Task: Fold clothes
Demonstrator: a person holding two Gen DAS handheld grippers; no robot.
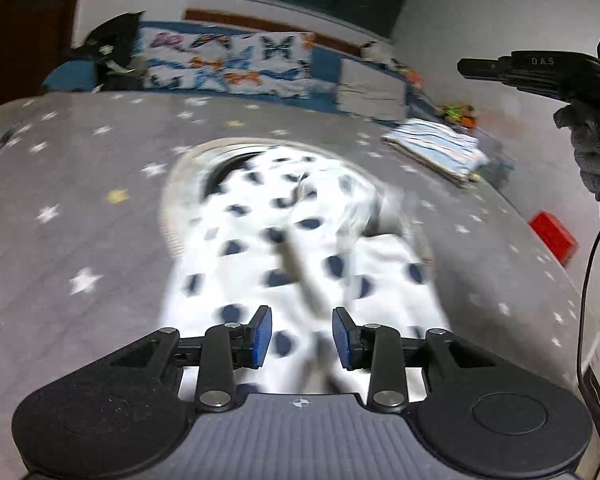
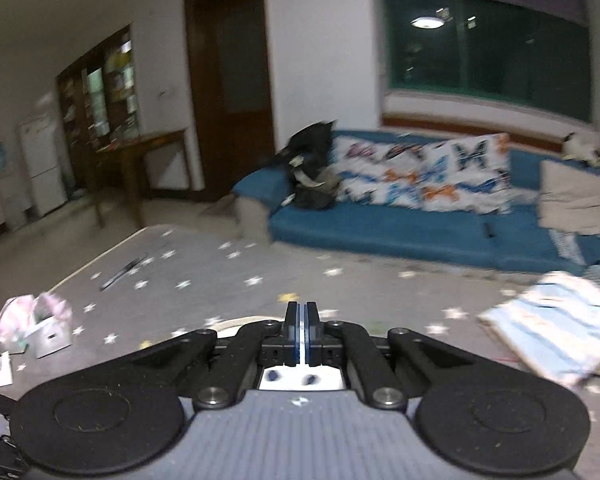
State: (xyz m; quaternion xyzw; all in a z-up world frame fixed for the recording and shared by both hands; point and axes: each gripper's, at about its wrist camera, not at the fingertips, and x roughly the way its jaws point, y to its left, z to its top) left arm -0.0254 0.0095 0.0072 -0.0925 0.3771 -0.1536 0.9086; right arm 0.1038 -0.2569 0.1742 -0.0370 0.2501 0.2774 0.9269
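Spotted garment half bunched on the starry grey cover

Left gripper (image 1: 302,338) hangs over the white navy-dotted garment (image 1: 300,248) with its jaws apart, nothing pinched. Right gripper (image 2: 301,330) is clamped together, empty. Folded striped cloth (image 1: 434,148) lies at 2 o'clock from the garment.
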